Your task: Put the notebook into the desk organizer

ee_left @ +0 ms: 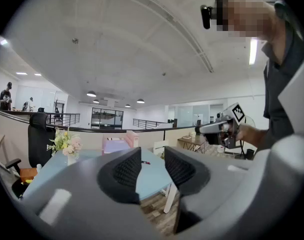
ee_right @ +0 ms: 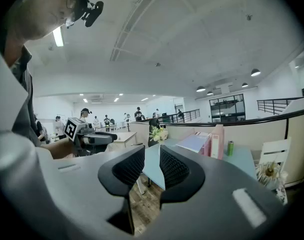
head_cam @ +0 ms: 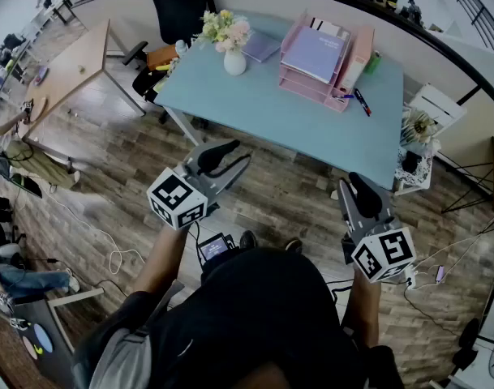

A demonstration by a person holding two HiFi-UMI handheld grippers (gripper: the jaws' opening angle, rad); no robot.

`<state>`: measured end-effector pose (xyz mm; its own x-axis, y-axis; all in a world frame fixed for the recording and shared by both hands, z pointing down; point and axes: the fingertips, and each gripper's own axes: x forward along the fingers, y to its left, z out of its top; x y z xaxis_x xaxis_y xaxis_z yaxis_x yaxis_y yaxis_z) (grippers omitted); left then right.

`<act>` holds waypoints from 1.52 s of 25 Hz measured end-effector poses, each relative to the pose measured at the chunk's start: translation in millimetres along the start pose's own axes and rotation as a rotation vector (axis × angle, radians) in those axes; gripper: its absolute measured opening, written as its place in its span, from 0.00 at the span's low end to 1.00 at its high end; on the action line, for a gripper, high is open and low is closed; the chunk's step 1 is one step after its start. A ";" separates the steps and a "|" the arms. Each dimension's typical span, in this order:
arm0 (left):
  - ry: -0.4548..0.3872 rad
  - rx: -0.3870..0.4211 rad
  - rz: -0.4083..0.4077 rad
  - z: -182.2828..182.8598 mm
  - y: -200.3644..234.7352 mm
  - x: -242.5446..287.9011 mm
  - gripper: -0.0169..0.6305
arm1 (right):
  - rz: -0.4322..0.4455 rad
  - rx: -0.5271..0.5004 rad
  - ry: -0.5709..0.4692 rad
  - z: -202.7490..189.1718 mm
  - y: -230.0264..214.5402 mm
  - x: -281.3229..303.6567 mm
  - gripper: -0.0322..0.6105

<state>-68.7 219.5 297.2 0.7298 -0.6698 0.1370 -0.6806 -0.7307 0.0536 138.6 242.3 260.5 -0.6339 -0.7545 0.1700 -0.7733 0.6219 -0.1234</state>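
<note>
Both slightly parted, empty: left gripper (ee_left: 152, 159), right gripper (ee_right: 152, 156)

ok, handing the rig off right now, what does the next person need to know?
Left gripper: open, empty, held over the floor short of the table.
Right gripper: jaws narrowly apart, empty, also short of the table.
Things: a lavender notebook lies flat on the table beside the flower vase, left of the pink desk organizer. A second lavender book lies on top of the organizer.
Done: cannot tell whether that top book is the job's one.
Left: if the notebook by the vase is the target, step up, grip it and slot it into the organizer.
</note>
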 end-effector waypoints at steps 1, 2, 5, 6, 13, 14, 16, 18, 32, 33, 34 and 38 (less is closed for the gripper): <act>0.000 -0.002 0.001 0.2 3.1 -2.4 0.28 | 0.000 0.000 0.000 0.9 1.6 2.3 0.18; -0.001 -0.004 0.002 0.2 6.1 -4.6 0.28 | -0.001 0.000 0.000 1.8 3.2 4.6 0.18; 0.000 -0.009 0.002 -1.1 14.0 -9.1 0.28 | -0.005 -0.004 0.000 2.8 6.3 10.7 0.18; 0.001 -0.011 -0.001 -2.0 16.2 -9.7 0.28 | -0.008 -0.006 0.000 2.1 6.7 12.6 0.18; 0.006 -0.018 -0.040 -9.6 31.9 -13.7 0.28 | -0.046 0.046 -0.028 2.8 13.3 28.2 0.18; 0.007 -0.017 -0.045 -10.3 35.0 -14.6 0.28 | -0.051 0.055 -0.033 3.4 14.5 30.9 0.18; 0.009 -0.015 -0.054 -11.4 41.0 -16.7 0.28 | -0.064 0.062 -0.036 4.6 17.7 36.0 0.18; 0.011 -0.016 -0.065 -12.3 45.3 -19.8 0.28 | -0.077 0.061 -0.035 5.9 21.9 40.0 0.18; 0.018 -0.037 -0.041 -20.1 75.1 -3.5 0.28 | -0.054 0.071 -0.035 9.7 -2.7 85.5 0.18; 0.021 -0.039 -0.032 -20.2 78.1 -2.4 0.28 | -0.046 0.070 -0.038 11.9 -4.9 89.9 0.18; 0.023 -0.041 -0.024 -20.1 80.9 -0.9 0.28 | -0.036 0.069 -0.041 13.6 -7.2 93.7 0.18; 0.018 -0.048 0.002 -16.7 87.0 9.9 0.28 | -0.008 0.065 -0.032 18.7 -20.1 107.4 0.18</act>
<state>-121.8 151.5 319.7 0.7272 -0.6687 0.1547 -0.6849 -0.7216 0.1008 85.8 144.9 263.0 -0.6266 -0.7665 0.1405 -0.7772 0.6013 -0.1854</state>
